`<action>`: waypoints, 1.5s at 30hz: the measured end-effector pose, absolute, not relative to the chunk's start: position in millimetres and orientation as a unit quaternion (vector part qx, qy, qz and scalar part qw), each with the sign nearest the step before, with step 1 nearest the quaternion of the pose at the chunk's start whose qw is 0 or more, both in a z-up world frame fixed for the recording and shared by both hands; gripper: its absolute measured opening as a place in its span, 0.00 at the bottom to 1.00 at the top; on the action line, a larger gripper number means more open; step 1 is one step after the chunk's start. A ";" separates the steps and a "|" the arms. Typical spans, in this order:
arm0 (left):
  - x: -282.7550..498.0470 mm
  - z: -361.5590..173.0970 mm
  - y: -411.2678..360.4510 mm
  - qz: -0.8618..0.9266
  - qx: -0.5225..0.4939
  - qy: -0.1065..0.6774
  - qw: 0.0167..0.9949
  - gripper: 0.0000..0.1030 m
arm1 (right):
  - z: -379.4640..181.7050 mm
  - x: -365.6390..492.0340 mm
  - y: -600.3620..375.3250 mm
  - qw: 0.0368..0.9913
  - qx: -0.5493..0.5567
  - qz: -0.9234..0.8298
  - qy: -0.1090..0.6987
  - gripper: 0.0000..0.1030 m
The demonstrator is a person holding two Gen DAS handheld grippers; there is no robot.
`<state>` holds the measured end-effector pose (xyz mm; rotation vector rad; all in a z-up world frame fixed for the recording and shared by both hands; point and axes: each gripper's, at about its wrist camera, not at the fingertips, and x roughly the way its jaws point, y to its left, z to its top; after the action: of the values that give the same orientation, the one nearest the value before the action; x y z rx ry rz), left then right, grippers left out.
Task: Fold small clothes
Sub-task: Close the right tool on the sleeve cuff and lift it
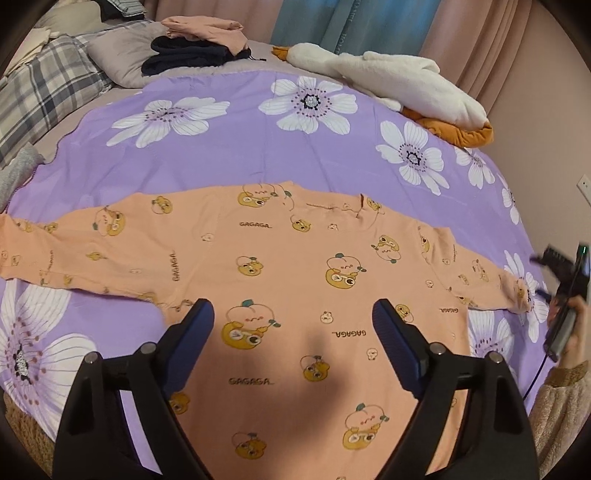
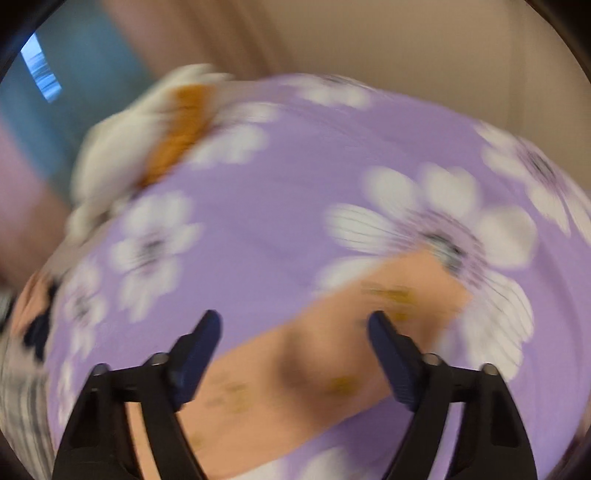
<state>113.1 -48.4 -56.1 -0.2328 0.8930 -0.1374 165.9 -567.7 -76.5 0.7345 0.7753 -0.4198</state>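
The peach top (image 1: pixel 295 258) lies spread flat mid-bedspread (image 1: pixel 229 155); the left gripper (image 1: pixel 293 321) hangs released over its body, the right gripper (image 2: pixel 295 328) released above one sleeve (image 2: pixel 332 354)

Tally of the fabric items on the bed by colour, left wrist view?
Peach: 2, spread printed shirt, folded garment
Dark navy: 1, folded garment
White and orange: 1, plush goose
Total: 4

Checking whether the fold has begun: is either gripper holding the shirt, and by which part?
Nothing is held. The left gripper is open over the shirt body; the right gripper is open over a sleeve.
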 end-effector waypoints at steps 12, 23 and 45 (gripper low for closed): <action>124.2 -75.2 -64.7 -0.076 -0.132 0.463 0.873 0.82 | -142.7 128.9 -622.7 0.789 0.429 -0.255 0.357 0.63; 117.1 -74.6 -50.1 -0.054 -0.137 0.457 0.877 0.82 | -124.2 129.7 -618.9 0.819 0.415 -0.245 0.310 0.09; 87.9 -48.3 -25.9 -0.036 -0.161 0.426 0.890 0.82 | 16.1 139.7 -415.3 0.946 0.228 0.046 0.226 0.08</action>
<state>87.9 -25.9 -48.3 -0.3338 0.8839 -0.0752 139.7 -415.3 16.1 0.4643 0.4612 0.0943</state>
